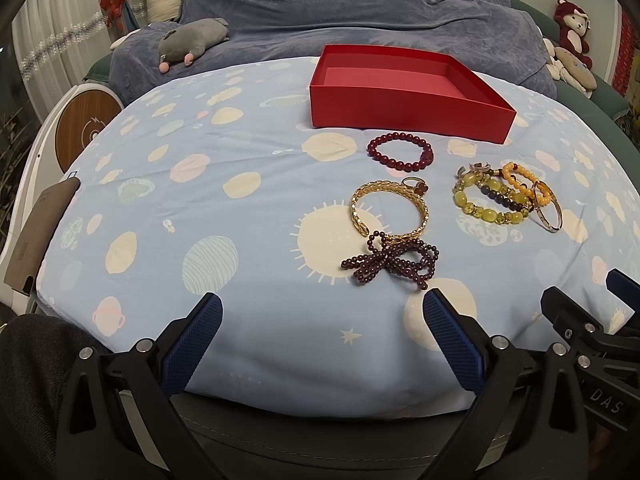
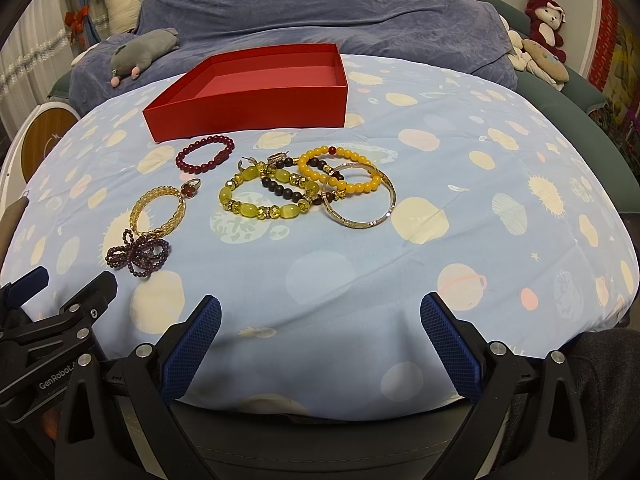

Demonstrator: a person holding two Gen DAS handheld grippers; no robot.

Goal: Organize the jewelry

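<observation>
An empty red box (image 1: 408, 110) (image 2: 248, 110) sits at the far side of a blue planet-print cloth (image 1: 240, 208). In front of it lie a dark red bead bracelet (image 1: 400, 151) (image 2: 205, 155), a gold chain bangle (image 1: 390, 210) (image 2: 158, 212) with a ring (image 1: 534, 191) beside it, a purple bead bow (image 1: 390, 262) (image 2: 138, 254), and a pile with a yellow-green bracelet (image 1: 486, 204) (image 2: 264, 196), an orange one (image 2: 340, 168) and a thin gold bangle (image 2: 360, 196). My left gripper (image 1: 322, 308) and right gripper (image 2: 320, 308) are open and empty, near the cloth's front edge.
A grey plush toy (image 1: 192, 40) lies on the blue-grey blanket (image 1: 360, 8) behind the cloth. More plush toys (image 2: 544, 24) sit at the back right. A round wooden-faced object (image 1: 84, 128) stands at the left.
</observation>
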